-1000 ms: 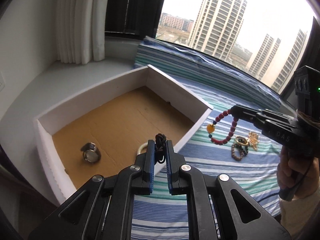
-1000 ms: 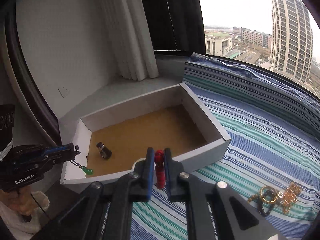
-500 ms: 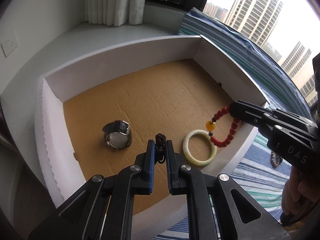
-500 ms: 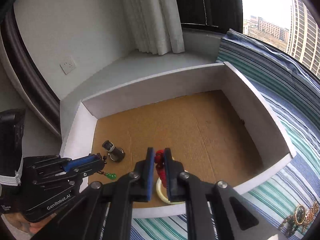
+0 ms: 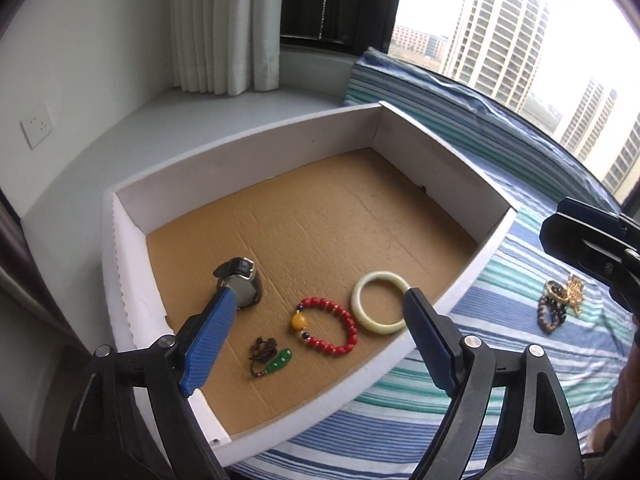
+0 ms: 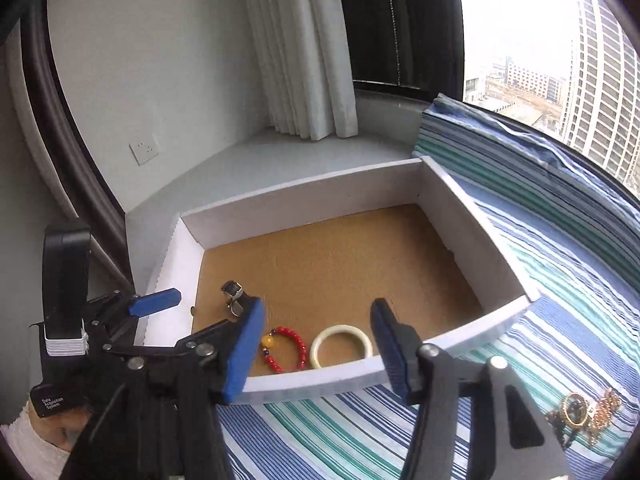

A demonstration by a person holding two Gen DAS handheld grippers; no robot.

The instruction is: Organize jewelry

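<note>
White-walled box (image 5: pixel 256 156) with broad bare cardboard behind holds, along its near edge, watch (image 5: pixel 240 280), jade bangle (image 5: pixel 378 314), red bracelet (image 5: pixel 330 326) and green pendant (image 5: pixel 276 362), beneath left gripper (image 5: pixel 316 332) and right gripper (image 6: pixel 316 354), jaws opening, empty.

A grey-white window ledge (image 5: pixel 168 120) runs into a corner where a plain white wall (image 6: pixel 160 60) carries a white socket plate (image 6: pixel 144 152). White pleated curtains (image 5: pixel 224 28) hang to the ledge beside a dark window frame (image 5: pixel 340 0) with a bead cord. Through the glass, pale high-rise towers (image 5: pixel 500 32) and lower buildings stand under an overcast, washed-out sky, which supplies soft daylight. A blue, teal and white striped cloth (image 6: pixel 560 260) covers the surface along the window, its far edge bunched against the sill.
</note>
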